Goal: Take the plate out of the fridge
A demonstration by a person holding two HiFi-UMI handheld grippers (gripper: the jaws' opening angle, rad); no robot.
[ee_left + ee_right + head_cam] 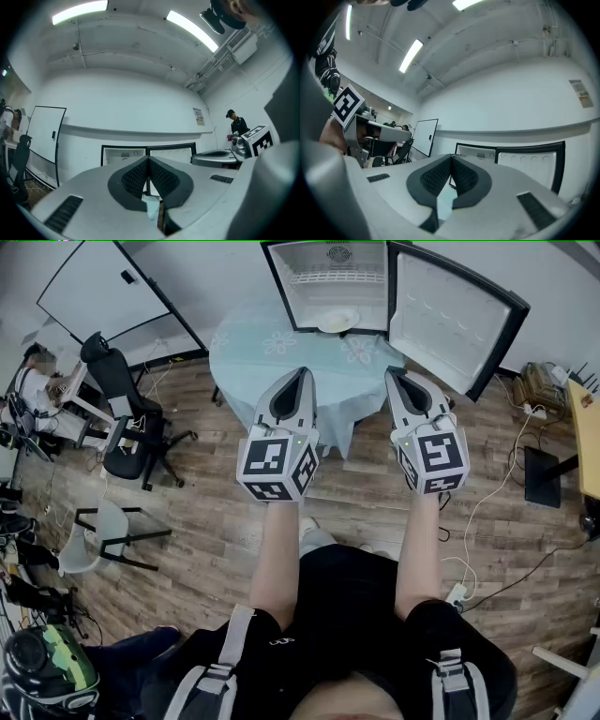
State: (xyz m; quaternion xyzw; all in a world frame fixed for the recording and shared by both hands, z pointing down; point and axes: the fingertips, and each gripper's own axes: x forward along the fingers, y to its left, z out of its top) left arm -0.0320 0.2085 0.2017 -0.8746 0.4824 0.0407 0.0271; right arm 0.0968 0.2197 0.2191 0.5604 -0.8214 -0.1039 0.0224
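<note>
A small white fridge (328,282) stands open on a round table (253,357), its door (450,320) swung out to the right. A pale plate (337,322) lies on the fridge floor at the front. My left gripper (302,373) hovers over the table's near edge, shut and empty. My right gripper (392,374) is level with it, also shut with nothing held. Both are short of the fridge and pointed at it. The left gripper view shows its jaws (148,161) meeting in front of the fridge (124,154). The right gripper view shows the same, tips (451,159) together.
A black office chair (127,413) and a white chair (98,535) stand at left on the wood floor. A whiteboard (112,287) leans at the back left. Cables and a power strip (457,594) lie at right. A person (237,125) stands far right.
</note>
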